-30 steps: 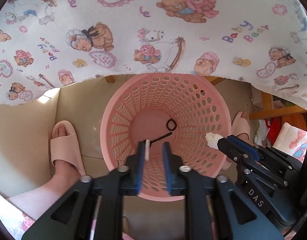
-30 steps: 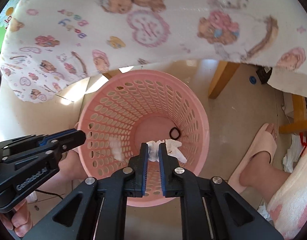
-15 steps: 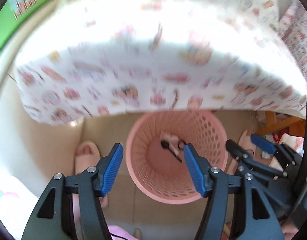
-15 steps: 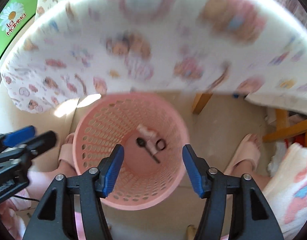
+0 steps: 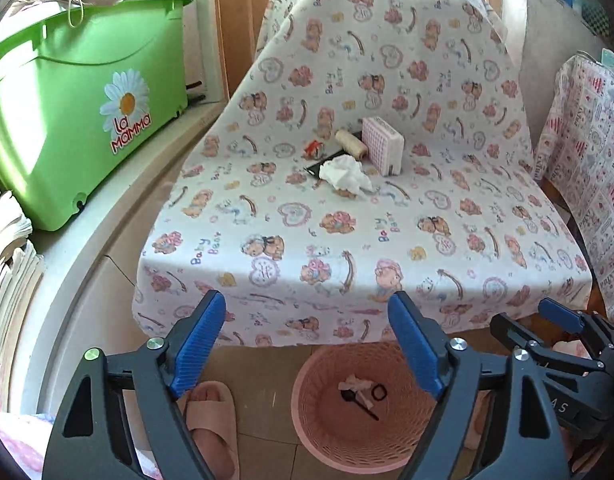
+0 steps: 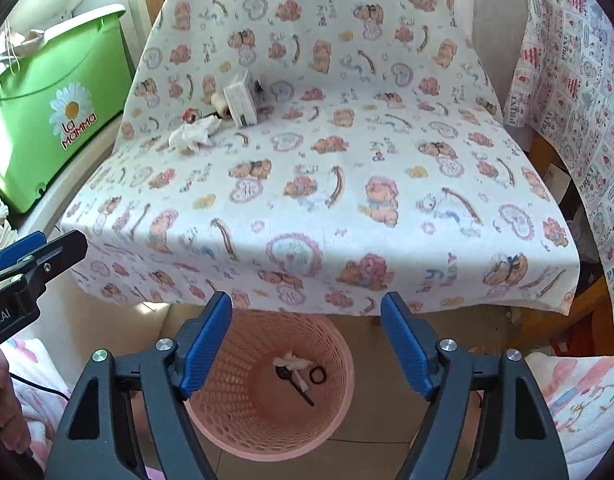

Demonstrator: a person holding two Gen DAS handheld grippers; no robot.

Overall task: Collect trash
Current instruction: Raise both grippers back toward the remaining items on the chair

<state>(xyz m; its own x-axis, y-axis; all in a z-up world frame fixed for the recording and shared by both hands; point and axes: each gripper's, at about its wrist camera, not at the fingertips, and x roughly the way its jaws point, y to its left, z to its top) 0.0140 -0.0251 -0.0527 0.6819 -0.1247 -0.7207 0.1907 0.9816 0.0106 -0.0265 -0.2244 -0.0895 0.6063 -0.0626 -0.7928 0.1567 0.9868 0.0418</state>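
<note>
Trash already lies in the pink basket (image 6: 339, 364), so with both my left gripper (image 5: 307, 344) and right gripper (image 6: 306, 344) spread empty, I judge the crumpled tissue (image 5: 345, 174) on the cloth next.

right gripper (image 6: 306, 340) jaws wide, empty | pink basket (image 6: 339, 364) below | crumpled tissue (image 6: 195, 136) on cloth

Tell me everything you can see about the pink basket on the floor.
The pink basket looks like plastic, round, with walls pierced by rows of holes. It stands upright on the tan floor, just in front of the cloth-covered seat's edge. Inside on its bottom lie crumpled white tissue, a black ring and a thin black stick-like item. Neither gripper touches it.
</note>
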